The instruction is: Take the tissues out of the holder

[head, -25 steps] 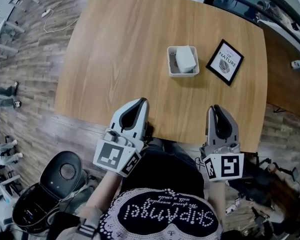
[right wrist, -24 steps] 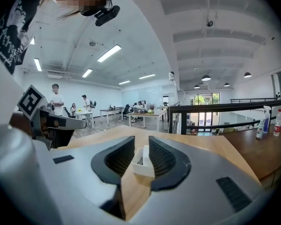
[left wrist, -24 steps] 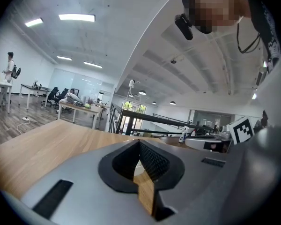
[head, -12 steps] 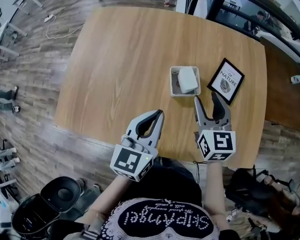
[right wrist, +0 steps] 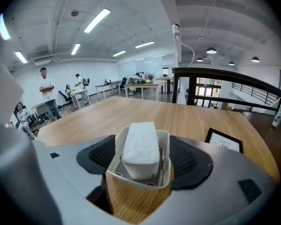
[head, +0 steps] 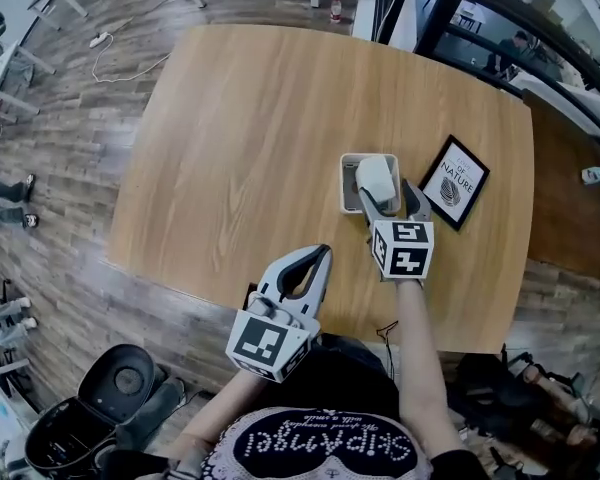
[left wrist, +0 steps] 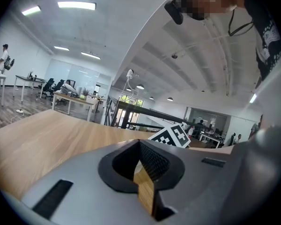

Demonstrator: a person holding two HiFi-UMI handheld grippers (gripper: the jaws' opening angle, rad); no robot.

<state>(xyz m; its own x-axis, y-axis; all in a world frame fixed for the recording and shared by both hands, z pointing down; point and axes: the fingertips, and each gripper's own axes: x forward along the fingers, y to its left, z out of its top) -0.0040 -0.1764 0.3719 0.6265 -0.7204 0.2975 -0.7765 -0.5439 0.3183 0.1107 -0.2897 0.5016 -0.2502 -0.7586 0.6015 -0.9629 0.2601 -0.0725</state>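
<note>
Over the counter [head: 230,138], head view: the right tool [head: 388,200] reaches forward to the white holder [head: 346,182], and its two jaws straddle the near end of it. The block of tissues [head: 377,175] sits inside the holder, leaning toward the right wall and rising above the rim. A framed card [head: 457,181] lies just beside the holder on its right. The left tool [head: 322,253] hangs back near the counter's front edge, well apart from the holder; judged to be parked there so the approach stays clear.

Left gripper view: left tool [left wrist: 139,141] has its jaws pressed together with nothing between them, only counter wood [left wrist: 47,135] showing through the gap behind the tips. The marker cube [left wrist: 171,135] of the right tool shows ahead.

Right gripper view: right tool [right wrist: 141,159] has its jaws spread wide and opening. The holder [right wrist: 136,183] stands between them, a ribbed pad just beside each side wall; no squeeze visible. The tissues [right wrist: 140,146] are in the holder, not yet lifted. Judgement: the spread suits clearing the holder's width; gripping the tissues alone calls for the pads higher, on the block above the rim, or the holder may come up too. The card [right wrist: 224,141] lies to the right, clear of the jaws.
</note>
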